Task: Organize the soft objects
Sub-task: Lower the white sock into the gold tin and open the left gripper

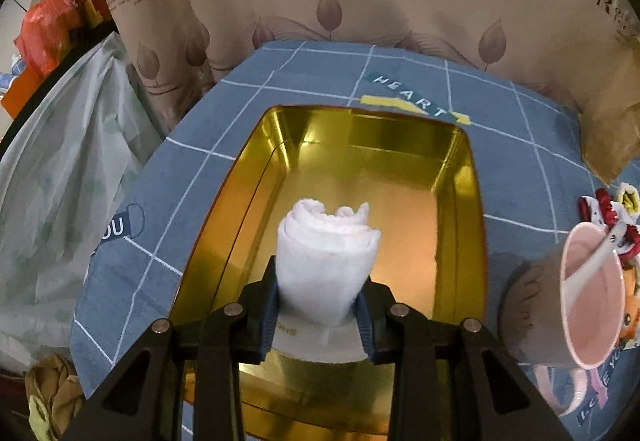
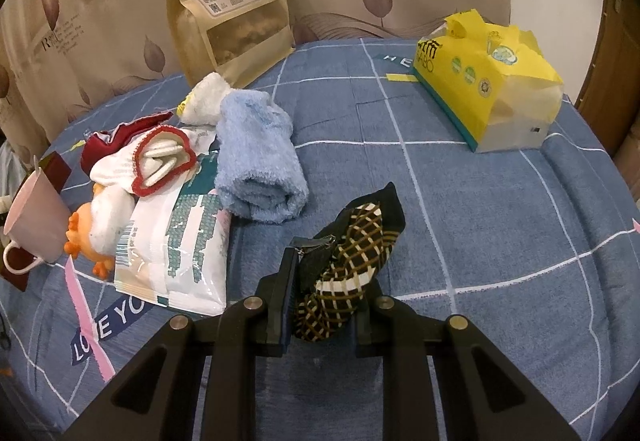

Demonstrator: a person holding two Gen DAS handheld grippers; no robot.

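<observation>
In the left wrist view my left gripper (image 1: 320,315) is shut on a rolled white towel (image 1: 326,261), held above the open gold tin (image 1: 224,209) on the blue checked cloth. The tin's floor under the roll is bare. In the right wrist view my right gripper (image 2: 324,305) is shut on a dark checked sock (image 2: 348,273) with a metal clip at its top, just over the cloth. A rolled light-blue towel (image 2: 256,161) lies to the left of that sock, and a white sock with red trim (image 2: 156,161) lies further left.
A pink mug with a spoon (image 1: 588,297) stands right of the tin, and shows again as the pink mug (image 2: 34,217) at far left. A white wipes packet (image 2: 180,253), an orange-and-white plush toy (image 2: 100,229), a kraft snack bag (image 2: 232,1) and a yellow tissue pack (image 2: 492,81) lie around. A curtain hangs behind.
</observation>
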